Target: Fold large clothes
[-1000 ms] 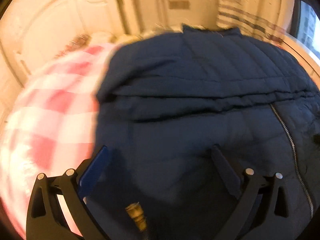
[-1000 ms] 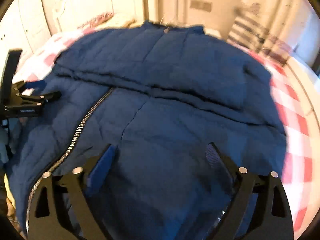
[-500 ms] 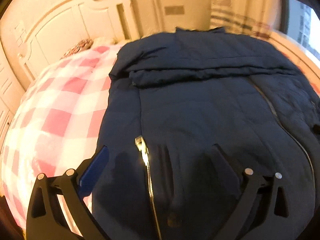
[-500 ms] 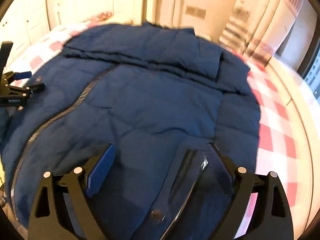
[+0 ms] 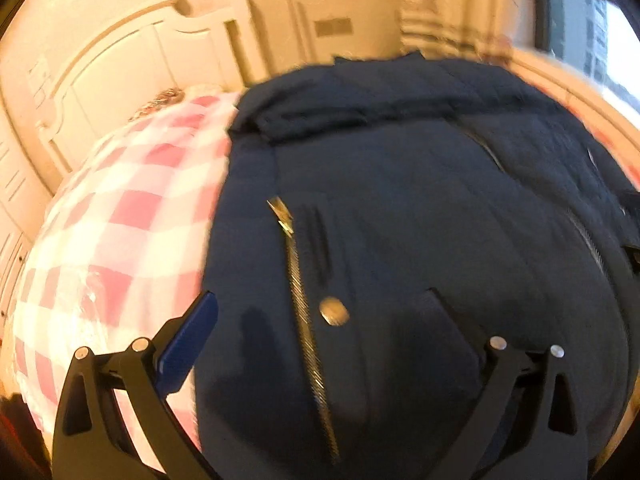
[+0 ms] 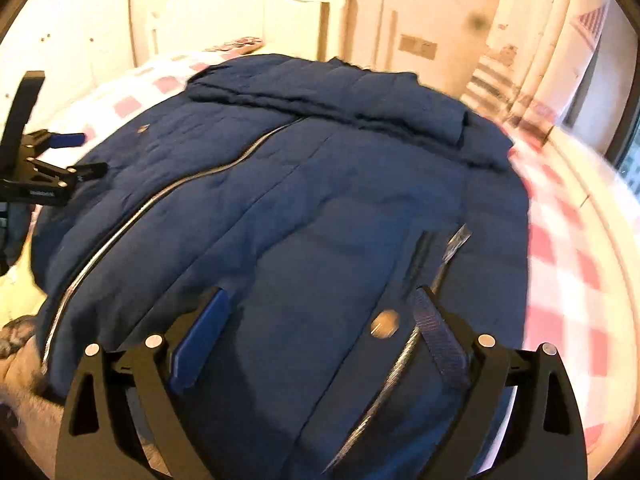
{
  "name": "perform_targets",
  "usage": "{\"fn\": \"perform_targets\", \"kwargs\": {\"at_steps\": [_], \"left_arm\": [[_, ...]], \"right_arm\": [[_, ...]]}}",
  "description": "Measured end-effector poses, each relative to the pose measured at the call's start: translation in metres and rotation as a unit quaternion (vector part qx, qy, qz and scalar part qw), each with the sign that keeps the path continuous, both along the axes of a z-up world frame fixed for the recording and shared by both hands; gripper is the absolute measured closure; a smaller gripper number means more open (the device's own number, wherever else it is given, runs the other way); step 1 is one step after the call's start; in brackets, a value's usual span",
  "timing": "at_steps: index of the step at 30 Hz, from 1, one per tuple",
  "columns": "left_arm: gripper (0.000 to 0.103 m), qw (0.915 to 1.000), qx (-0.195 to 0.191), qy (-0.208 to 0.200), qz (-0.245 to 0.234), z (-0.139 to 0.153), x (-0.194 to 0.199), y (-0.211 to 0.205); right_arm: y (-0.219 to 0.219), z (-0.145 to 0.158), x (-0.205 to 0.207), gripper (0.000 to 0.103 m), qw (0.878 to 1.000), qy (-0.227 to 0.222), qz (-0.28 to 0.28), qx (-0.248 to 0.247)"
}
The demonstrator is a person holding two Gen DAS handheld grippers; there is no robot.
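A large navy quilted jacket (image 5: pixel 400 208) lies spread on a bed with a pink-and-white checked cover (image 5: pixel 120 216). Its sleeves or top are folded across near the collar. My left gripper (image 5: pixel 320 312) is open and empty above the jacket's left hem, over a pocket zipper (image 5: pixel 298 280) and a snap button (image 5: pixel 334 311). My right gripper (image 6: pixel 320 316) is open and empty above the right hem, by another pocket zipper (image 6: pixel 448 256) and snap (image 6: pixel 384 323). The jacket (image 6: pixel 288 184) and its long front zipper (image 6: pixel 168 196) show in the right wrist view, with the left gripper (image 6: pixel 72 156) at the far left.
A white headboard (image 5: pixel 132 60) and wall stand behind the bed. A window (image 5: pixel 600 28) and striped curtain (image 6: pixel 504 88) are on the right. The checked cover (image 6: pixel 572 248) extends right of the jacket.
Both grippers have drawn back toward the jacket's lower hem and risen. The pocket zippers and snaps have come into view. Both stay open.
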State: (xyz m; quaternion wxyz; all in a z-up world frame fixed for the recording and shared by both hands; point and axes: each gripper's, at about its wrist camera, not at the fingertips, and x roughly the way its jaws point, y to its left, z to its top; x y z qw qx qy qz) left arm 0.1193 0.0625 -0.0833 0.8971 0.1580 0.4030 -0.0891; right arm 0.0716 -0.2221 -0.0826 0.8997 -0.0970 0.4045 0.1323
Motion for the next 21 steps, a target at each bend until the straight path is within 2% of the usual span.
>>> {"fn": "perform_targets", "kwargs": {"at_steps": [1, 2, 5, 8, 10, 11, 13, 16, 18, 19, 21], "left_arm": [[0.002, 0.9999, 0.015, 0.006, -0.003, -0.009, -0.001, -0.003], [0.002, 0.9999, 0.008, -0.015, -0.001, -0.011, -0.006, -0.002], [0.002, 1.0, 0.008, -0.002, 0.005, -0.007, -0.011, 0.002], [0.002, 0.9994, 0.024, -0.026, 0.0, 0.001, -0.028, 0.008], [0.002, 0.9994, 0.028, -0.022, -0.002, -0.003, -0.037, 0.015], [0.002, 0.9995, 0.024, -0.019, -0.002, -0.007, -0.04, 0.018], [0.002, 0.9998, -0.011, -0.018, 0.003, -0.01, -0.044, 0.032], [0.002, 0.9993, -0.035, -0.004, 0.012, -0.008, -0.046, 0.045], [0.002, 0.9991, -0.037, -0.014, 0.015, -0.003, -0.05, 0.049], [0.002, 0.9987, -0.041, -0.023, 0.019, -0.002, -0.054, 0.053], [0.002, 0.998, -0.058, -0.012, 0.023, -0.007, -0.054, 0.059]], "right_arm": [[0.0, -0.003, -0.008, 0.013, 1.0, -0.02, 0.005, -0.003], [-0.003, -0.004, -0.01, 0.013, 1.0, -0.021, 0.003, 0.0], [-0.01, 0.004, -0.016, 0.013, 1.0, 0.0, -0.021, 0.008], [-0.006, 0.013, -0.033, 0.013, 0.999, -0.026, -0.015, -0.017], [-0.006, 0.005, -0.04, 0.013, 1.0, -0.019, -0.001, -0.004], [-0.008, -0.002, -0.041, 0.013, 1.0, -0.011, 0.0, 0.001], [-0.018, -0.009, -0.046, 0.012, 0.999, -0.019, -0.008, 0.035], [-0.018, 0.0, -0.054, 0.012, 1.0, -0.019, -0.016, 0.013], [-0.017, 0.006, -0.06, 0.012, 0.999, -0.034, -0.017, 0.002], [-0.019, 0.009, -0.064, 0.012, 0.999, -0.041, -0.014, 0.003], [-0.022, 0.002, -0.064, 0.012, 0.999, -0.031, -0.012, 0.016]]}}
